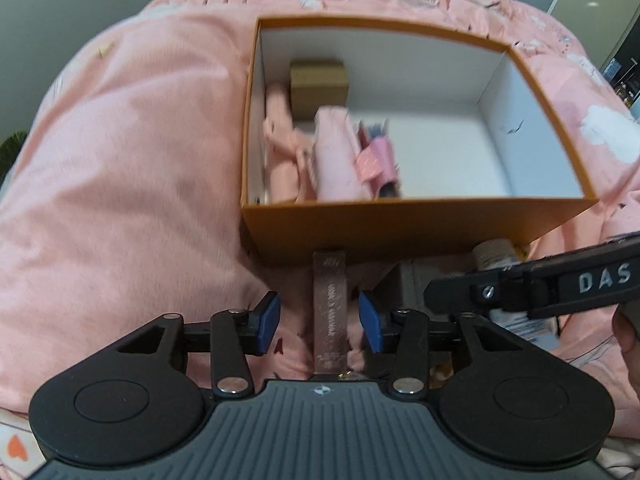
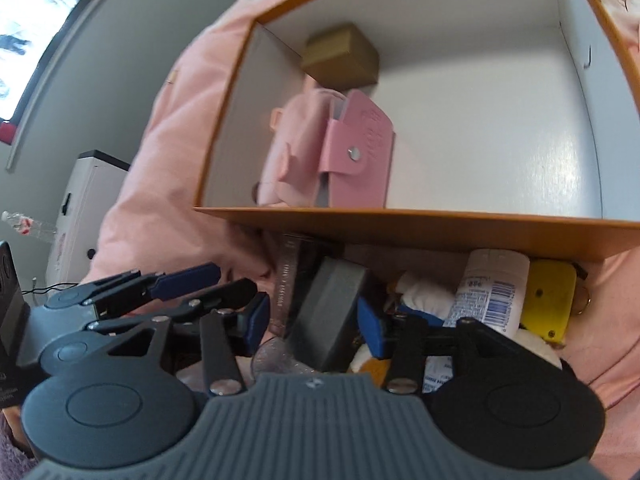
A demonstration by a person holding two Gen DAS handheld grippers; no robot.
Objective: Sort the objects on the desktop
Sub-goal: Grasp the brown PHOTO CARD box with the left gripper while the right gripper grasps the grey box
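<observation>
On my right tongs (image 1: 532,284) I read the letters "DAS". The white bottle (image 2: 486,292) carries a barcode, its digits unreadable.

The left gripper (image 1: 319,322) has a dark grey ribbed body with a small round emblem at its front edge. Two black rounded housings with circular recesses flank it. Black link bars with silver rivets lead to blue pads (image 1: 269,322). The right gripper (image 2: 311,322) is built the same: grey ribbed body, black housings, silver rivets, blue pads (image 2: 256,322). In the left view its black side shows a slotted screw and white letters "DAS". A bit of bare skin (image 1: 628,340) shows beside it.
</observation>
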